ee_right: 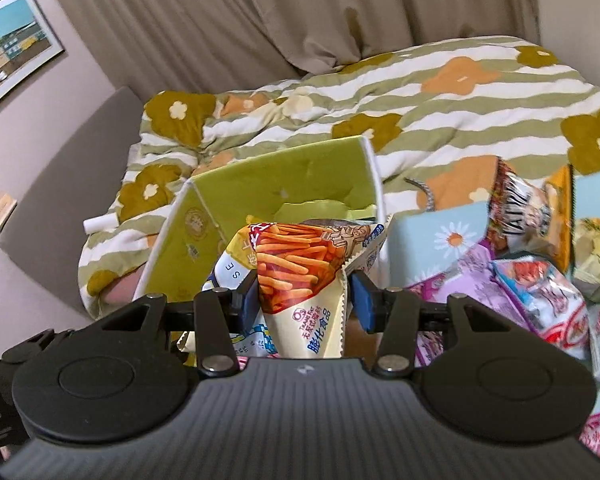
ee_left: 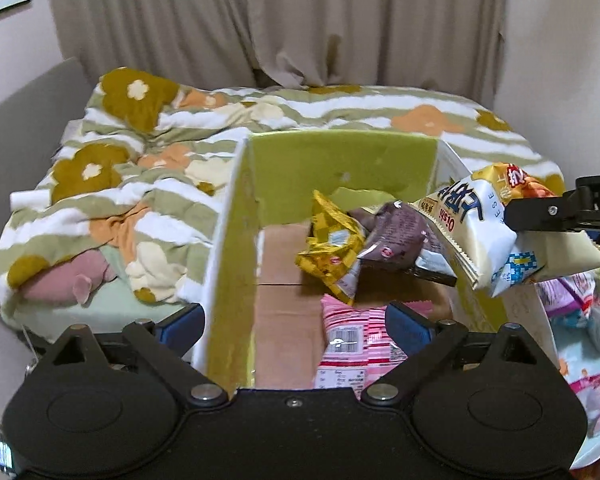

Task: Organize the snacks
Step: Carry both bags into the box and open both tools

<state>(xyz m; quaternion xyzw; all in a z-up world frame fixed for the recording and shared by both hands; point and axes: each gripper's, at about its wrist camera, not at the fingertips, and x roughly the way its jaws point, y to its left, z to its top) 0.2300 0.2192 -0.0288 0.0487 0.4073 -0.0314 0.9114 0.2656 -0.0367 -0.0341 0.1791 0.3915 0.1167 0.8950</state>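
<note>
The cream stick-snack bag (ee_right: pixel 300 296) is pinched by its lower end in the clenched right claw (ee_right: pixel 304 300), hanging over the green box (ee_left: pixel 340 164) at the rim's 3 o'clock side; let go there, it could catch the wall and slide out toward the loose packets (ee_right: pixel 540 292) on the bed. Only the left view looks into the box, showing the yellow packet (ee_left: pixel 332 248), brown packet (ee_left: pixel 396 236) and pink packet (ee_left: pixel 352 332), with the left claw (ee_left: pixel 296 328) released and empty astride the 9 o'clock wall.
</note>
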